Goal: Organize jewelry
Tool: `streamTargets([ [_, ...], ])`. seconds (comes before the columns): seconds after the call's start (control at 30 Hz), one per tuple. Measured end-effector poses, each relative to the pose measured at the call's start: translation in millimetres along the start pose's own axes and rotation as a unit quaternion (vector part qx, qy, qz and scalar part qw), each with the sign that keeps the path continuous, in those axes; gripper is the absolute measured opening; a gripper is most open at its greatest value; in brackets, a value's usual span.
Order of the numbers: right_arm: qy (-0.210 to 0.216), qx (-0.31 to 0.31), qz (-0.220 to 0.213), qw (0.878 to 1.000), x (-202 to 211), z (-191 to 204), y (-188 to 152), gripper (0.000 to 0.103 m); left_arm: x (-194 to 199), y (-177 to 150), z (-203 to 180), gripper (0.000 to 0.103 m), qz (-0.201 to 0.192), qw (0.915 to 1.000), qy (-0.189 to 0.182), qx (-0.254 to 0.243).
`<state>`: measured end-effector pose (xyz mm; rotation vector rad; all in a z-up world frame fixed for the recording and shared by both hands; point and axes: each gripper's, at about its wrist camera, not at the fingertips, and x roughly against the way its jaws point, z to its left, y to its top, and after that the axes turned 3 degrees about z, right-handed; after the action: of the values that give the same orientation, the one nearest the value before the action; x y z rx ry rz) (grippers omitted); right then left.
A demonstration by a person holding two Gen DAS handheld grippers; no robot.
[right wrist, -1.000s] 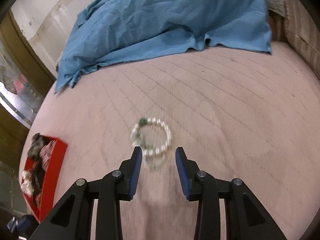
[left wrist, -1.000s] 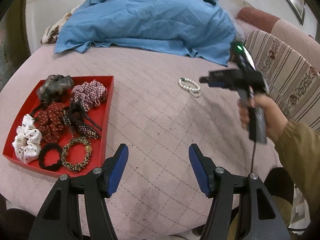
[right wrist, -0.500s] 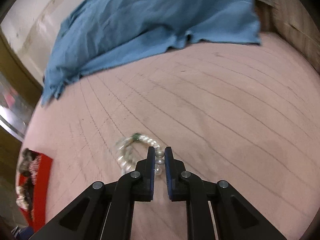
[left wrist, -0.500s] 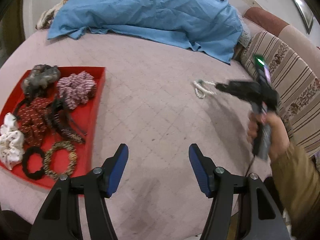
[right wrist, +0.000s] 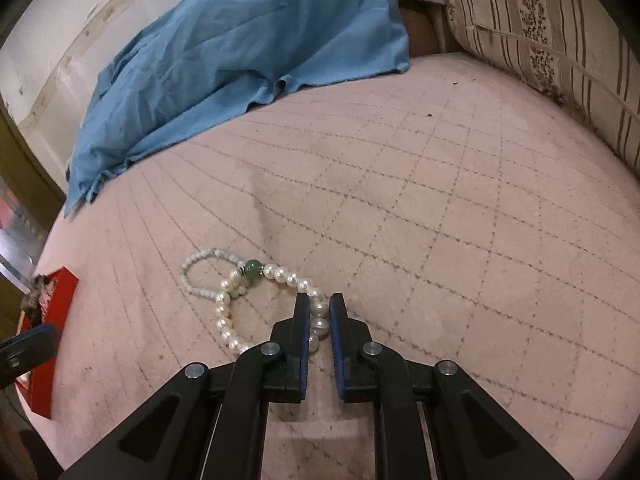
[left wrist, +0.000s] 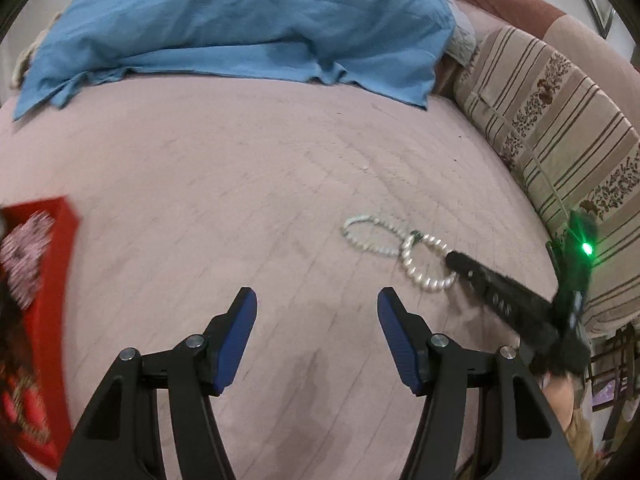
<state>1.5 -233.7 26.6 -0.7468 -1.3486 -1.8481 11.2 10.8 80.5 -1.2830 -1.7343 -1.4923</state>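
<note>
Right wrist view: the right tongs are pinched onto the near side of the pearl bracelet, with 2 or 3 pearls caught between the blue pads. The rest of the loop lies on the pink quilted bed. A thinner, paler bead bracelet crosses it beside the green bead; whether the 2 loops are linked or only overlapping cannot be told from here.

The left tongs hang wide open and empty above the bed, between the bracelets and the red tray at the far left, which already holds fabric hair ties.

The step in hand looks like lifting the pearl bracelet for the trip to the tray. The grip is on round, slippery beads, so a firm, steady squeeze matters. Raise it slowly and straight up, and watch whether the thin bracelet comes along. If it drags, pause and let it fall free, or carry both low and gently. Keep the path low over the bed so a dropped strand is not lost. The blue cloth lies well clear behind.
</note>
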Motion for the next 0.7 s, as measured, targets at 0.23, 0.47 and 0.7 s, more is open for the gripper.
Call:
streamTargets([
  [0.23,0.029,-0.013,0.008,0.999,-5.3,-5.0,2.0,0.011,-63.0,35.9,-23.5,0.048,0.035,0.9992,-0.016,-0.011],
  [0.47,0.060,-0.041,0.016,0.997,-10.5,-13.6,6.0,0.011,-99.8,48.3,-42.8,0.048,0.048,0.9973,0.000,-0.055],
  [0.7,0.064,-0.046,0.015,0.997,-15.8,-14.2,6.7,0.012,-107.8,46.5,-52.8,0.037,0.035,0.9959,0.021,-0.081],
])
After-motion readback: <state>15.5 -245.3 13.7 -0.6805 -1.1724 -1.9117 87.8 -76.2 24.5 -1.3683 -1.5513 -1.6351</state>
